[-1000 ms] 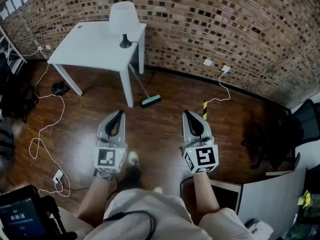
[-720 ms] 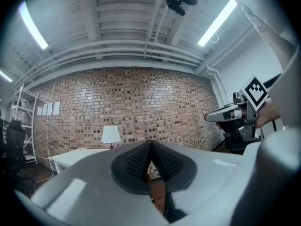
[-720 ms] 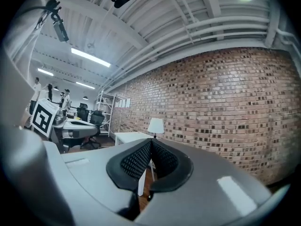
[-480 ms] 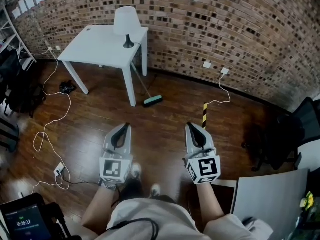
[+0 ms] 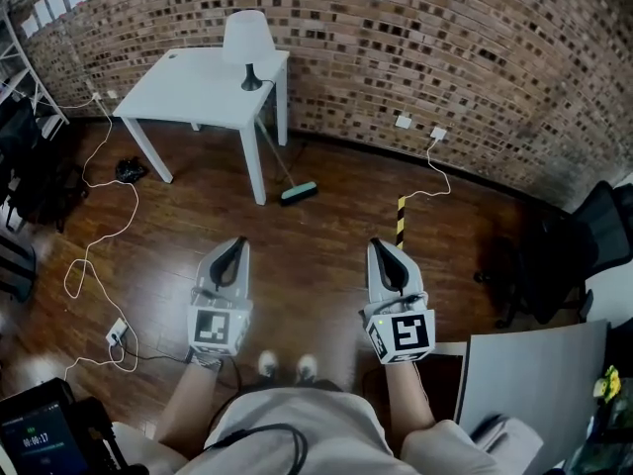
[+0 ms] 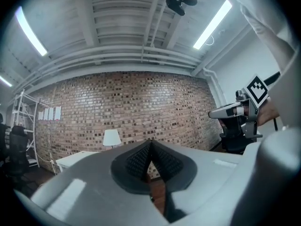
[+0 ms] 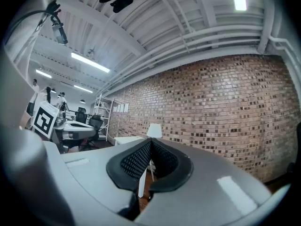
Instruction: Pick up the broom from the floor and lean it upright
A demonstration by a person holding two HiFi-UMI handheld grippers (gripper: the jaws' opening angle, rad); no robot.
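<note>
The broom [image 5: 281,166] stands tilted, its thin handle resting against the white table [image 5: 198,92] by the front right leg, its teal head [image 5: 299,193] on the wooden floor. Both grippers hang well short of it, side by side, pointing level toward the brick wall. My left gripper [image 5: 237,246] is shut with nothing between its pads [image 6: 141,160]. My right gripper [image 5: 381,248] is likewise shut and empty, its pads [image 7: 137,160] meeting at the tip. Neither touches the broom.
A white lamp [image 5: 246,40] stands on the table's right end. White cables [image 5: 94,250] and a power strip [image 5: 116,332] trail across the floor at left. A yellow-black striped post [image 5: 401,218] stands ahead right. A black office chair [image 5: 554,265] and a grey panel [image 5: 534,384] sit at right.
Both grippers have drifted back from the table and sit lower in the head view. The person's feet have come together. The broom has stayed leaning in place.
</note>
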